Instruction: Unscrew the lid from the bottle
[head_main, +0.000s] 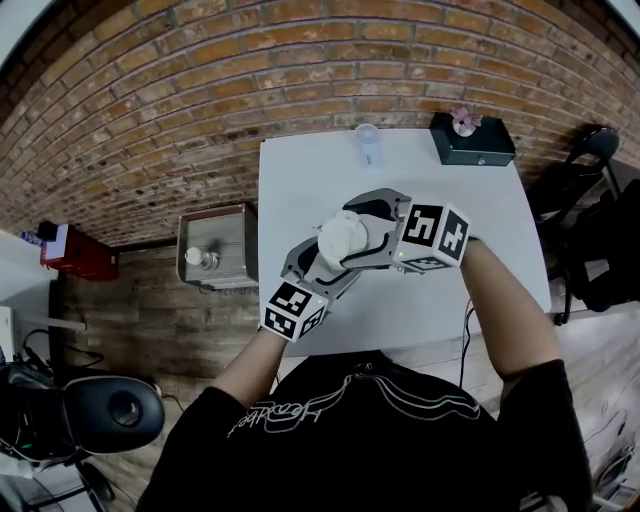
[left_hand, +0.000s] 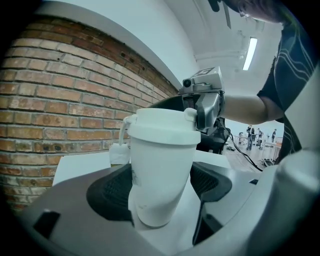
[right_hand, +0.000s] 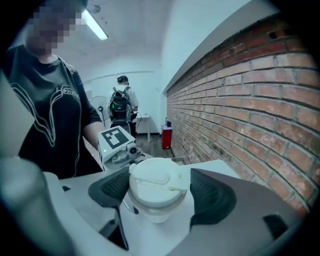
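Note:
A white bottle (left_hand: 162, 175) with a white flip-top lid (head_main: 340, 238) is held upright over the white table (head_main: 490, 250). My left gripper (head_main: 318, 262) comes from the lower left. Its dark pads (left_hand: 112, 192) press on both sides of the bottle's body. My right gripper (head_main: 362, 232) reaches in from the right at lid height. In the right gripper view the lid (right_hand: 157, 177) sits between the pads (right_hand: 212, 195), which touch its rim on either side. The left gripper view shows the right gripper (left_hand: 202, 107) behind the lid (left_hand: 162, 127).
At the table's far edge stand a clear plastic cup (head_main: 368, 143) and a dark box (head_main: 472, 140) with a pink item on top. A metal bin (head_main: 215, 248) stands left of the table. A chair (head_main: 590, 150) is at the right, and a person (right_hand: 120, 102) stands in the background.

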